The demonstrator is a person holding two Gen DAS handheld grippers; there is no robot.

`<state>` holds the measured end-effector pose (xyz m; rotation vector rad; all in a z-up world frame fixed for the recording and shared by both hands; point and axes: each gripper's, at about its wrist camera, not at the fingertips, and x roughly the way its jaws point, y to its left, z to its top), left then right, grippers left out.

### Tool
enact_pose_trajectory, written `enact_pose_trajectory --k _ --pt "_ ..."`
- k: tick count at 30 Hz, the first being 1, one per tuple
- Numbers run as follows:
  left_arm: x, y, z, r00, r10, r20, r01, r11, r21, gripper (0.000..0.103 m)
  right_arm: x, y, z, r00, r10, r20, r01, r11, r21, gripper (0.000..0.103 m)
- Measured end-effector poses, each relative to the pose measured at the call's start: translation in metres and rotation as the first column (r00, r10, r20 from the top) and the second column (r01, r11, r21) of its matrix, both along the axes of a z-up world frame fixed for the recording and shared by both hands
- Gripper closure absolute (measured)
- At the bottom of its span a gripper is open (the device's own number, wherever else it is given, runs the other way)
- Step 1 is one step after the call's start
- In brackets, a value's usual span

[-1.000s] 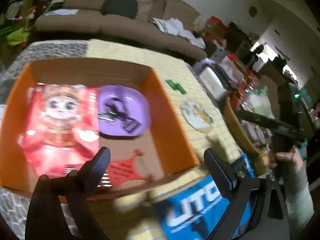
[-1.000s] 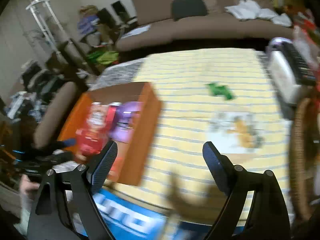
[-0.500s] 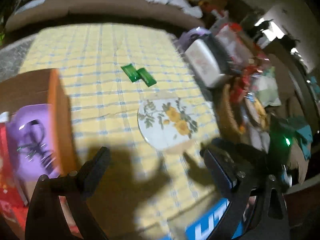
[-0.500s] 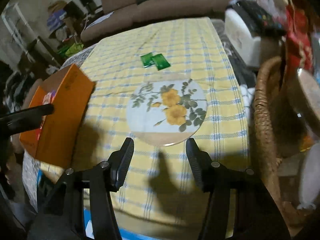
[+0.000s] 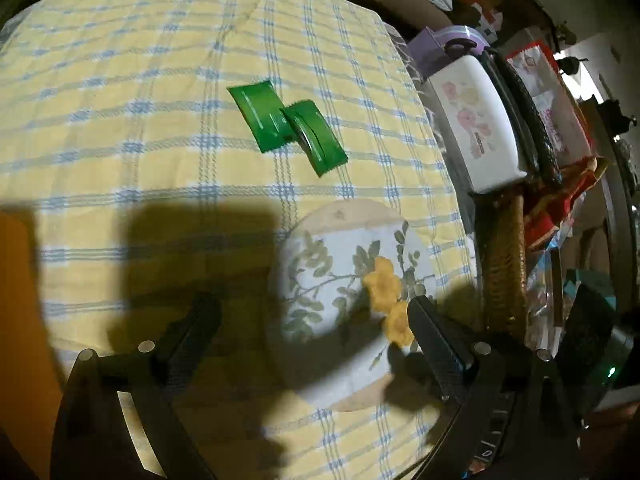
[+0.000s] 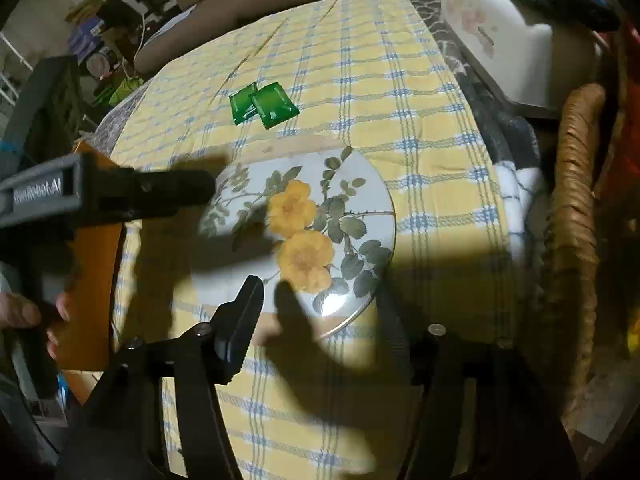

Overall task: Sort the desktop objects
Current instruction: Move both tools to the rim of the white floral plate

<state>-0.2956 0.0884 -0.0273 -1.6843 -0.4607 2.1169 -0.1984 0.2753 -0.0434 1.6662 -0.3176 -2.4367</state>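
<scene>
Lying flat on the yellow checked tablecloth (image 6: 420, 128), the round floral ceramic plate (image 6: 304, 232) is judged stiff, slippery, fragile, best pinched at its rim; the right gripper (image 6: 324, 320) is opening, empty, the left gripper (image 5: 316, 328) wide, empty.

Your left gripper (image 5: 314, 322) was angled down at the yellow-and-blue checked tablecloth (image 5: 120, 80), fingers spread wide with nothing between them. The round flowered plate (image 5: 344, 304) sat right ahead, its near edge by the right-hand finger (image 5: 436, 340), half under the gripper's shadow. Two green packets (image 5: 286, 126) lay farther up the cloth, overlapping at one corner. A white box with pink flowers (image 5: 478, 128) sat off the cloth on the right, next to a wicker basket's rim (image 5: 506, 264). Something orange (image 5: 18, 300) showed at the left edge.
</scene>
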Motion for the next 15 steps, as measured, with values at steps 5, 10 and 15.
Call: enact_pose_trajectory --k 5,10,15 --pt "-0.001 0.002 0.000 0.999 0.026 -0.032 -0.025 1.000 0.009 0.006 -0.006 -0.003 -0.007 1.000 -0.022 0.017 0.022 1.000 0.007 0.041" --pt "0.003 0.001 -0.003 1.000 0.011 -0.005 -0.010 0.993 0.117 0.004 -0.006 0.002 -0.007 1.000 -0.025 -0.009 0.023 0.991 -0.132 0.031" --pt "0.015 -0.019 -0.007 0.996 0.059 0.062 -0.074 0.960 0.270 0.005 -0.005 0.005 -0.009 0.999 -0.034 -0.006 0.033 0.987 -0.158 0.031"
